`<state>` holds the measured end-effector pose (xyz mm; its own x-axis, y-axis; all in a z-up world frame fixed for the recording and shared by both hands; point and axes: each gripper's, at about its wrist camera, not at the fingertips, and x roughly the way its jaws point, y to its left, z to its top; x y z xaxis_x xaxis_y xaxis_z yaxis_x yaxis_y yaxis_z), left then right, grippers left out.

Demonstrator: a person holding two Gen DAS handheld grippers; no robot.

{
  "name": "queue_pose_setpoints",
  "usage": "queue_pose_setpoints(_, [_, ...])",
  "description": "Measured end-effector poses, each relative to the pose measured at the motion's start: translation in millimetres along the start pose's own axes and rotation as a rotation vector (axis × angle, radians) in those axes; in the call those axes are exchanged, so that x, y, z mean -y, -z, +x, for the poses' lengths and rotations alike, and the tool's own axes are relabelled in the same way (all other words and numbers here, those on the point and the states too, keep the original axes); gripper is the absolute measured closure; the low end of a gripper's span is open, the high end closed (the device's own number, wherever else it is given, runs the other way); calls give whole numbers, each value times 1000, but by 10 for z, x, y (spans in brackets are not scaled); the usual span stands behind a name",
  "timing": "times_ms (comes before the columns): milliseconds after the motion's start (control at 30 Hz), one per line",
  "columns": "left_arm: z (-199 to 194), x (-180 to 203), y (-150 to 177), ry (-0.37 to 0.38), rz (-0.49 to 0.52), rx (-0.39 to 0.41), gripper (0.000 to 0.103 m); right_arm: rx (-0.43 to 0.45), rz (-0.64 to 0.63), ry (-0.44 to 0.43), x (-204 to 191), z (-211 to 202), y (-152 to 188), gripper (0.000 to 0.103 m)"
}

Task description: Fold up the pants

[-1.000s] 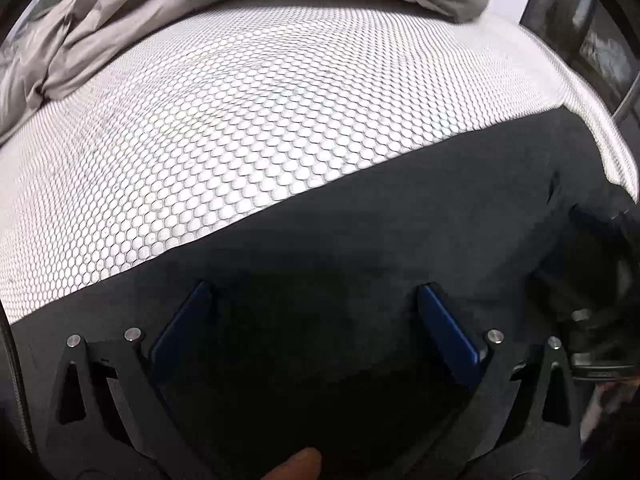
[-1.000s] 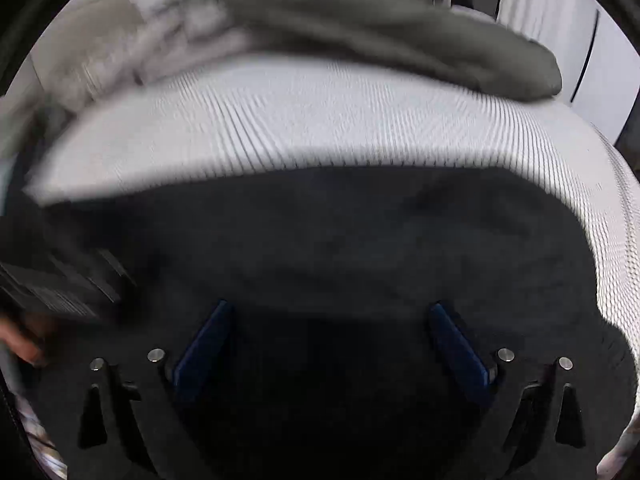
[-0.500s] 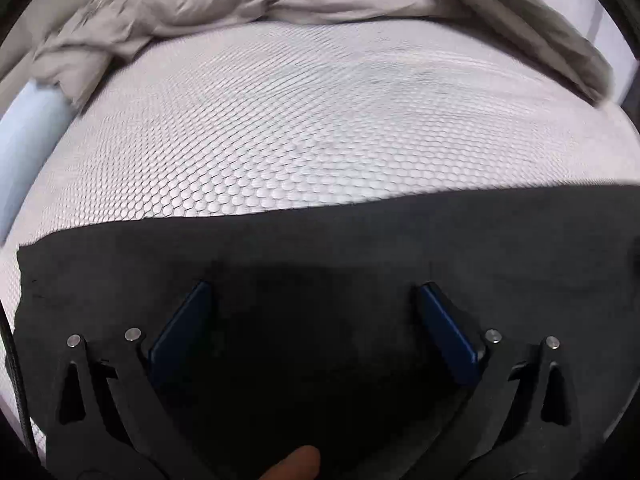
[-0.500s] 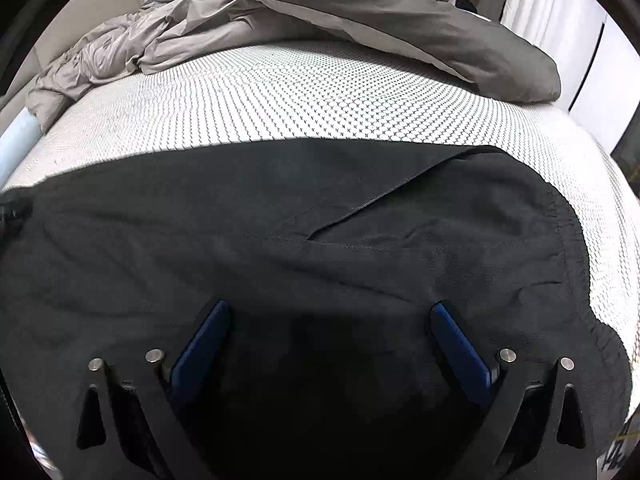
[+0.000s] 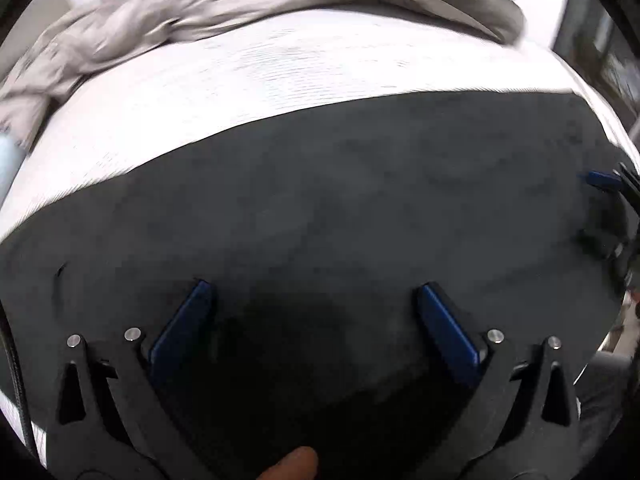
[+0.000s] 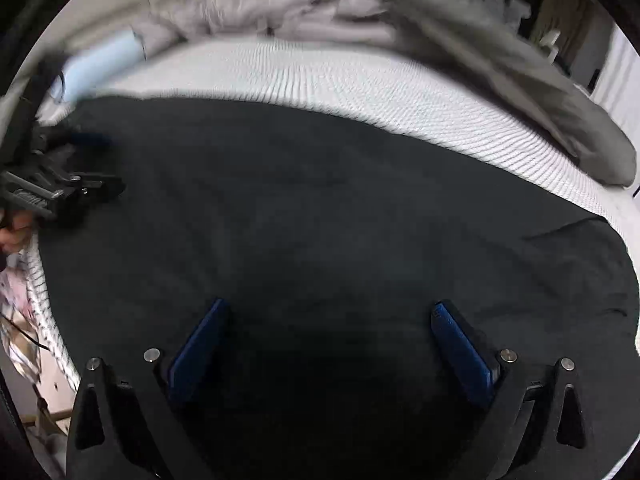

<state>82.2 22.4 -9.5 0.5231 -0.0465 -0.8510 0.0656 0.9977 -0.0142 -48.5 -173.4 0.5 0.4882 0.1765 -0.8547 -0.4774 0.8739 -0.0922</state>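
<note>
Black pants (image 5: pixel 340 208) lie spread flat across a white mesh-patterned bed (image 5: pixel 260 68). My left gripper (image 5: pixel 314 292) hovers over the dark fabric, open, nothing between its blue pads. The right gripper shows at the far right edge of the left wrist view (image 5: pixel 604 180). In the right wrist view the pants (image 6: pixel 320 208) fill the middle, and my right gripper (image 6: pixel 330 312) is open above them. The left gripper (image 6: pixel 76 184) appears at the left edge there, over the pants' left end. Both views are motion-blurred.
A crumpled grey duvet (image 5: pixel 192 16) is piled along the far side of the bed, also the duvet (image 6: pixel 500 72) in the right wrist view. A pale blue pillow (image 6: pixel 100 64) sits at the far left. The bed edge drops off at the left (image 6: pixel 44 320).
Both cameras have swung; the left wrist view has turned right so the right gripper shows again. The right wrist view has turned left. The pants stay flat and both grippers stay open.
</note>
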Motion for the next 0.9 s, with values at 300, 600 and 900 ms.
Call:
queue_pose_setpoints(300, [-330,-306,290,-49,-94,27,1,6,260,285,894,-285,293,1])
queue_pose_setpoints(600, [422,707,-699,110,9,-97,1,74,151,197,94,41,-589,1])
queue_pose_setpoints(900, [249,489,-365,6,-30,-56,1,-55,350,414,869,317,-313,1])
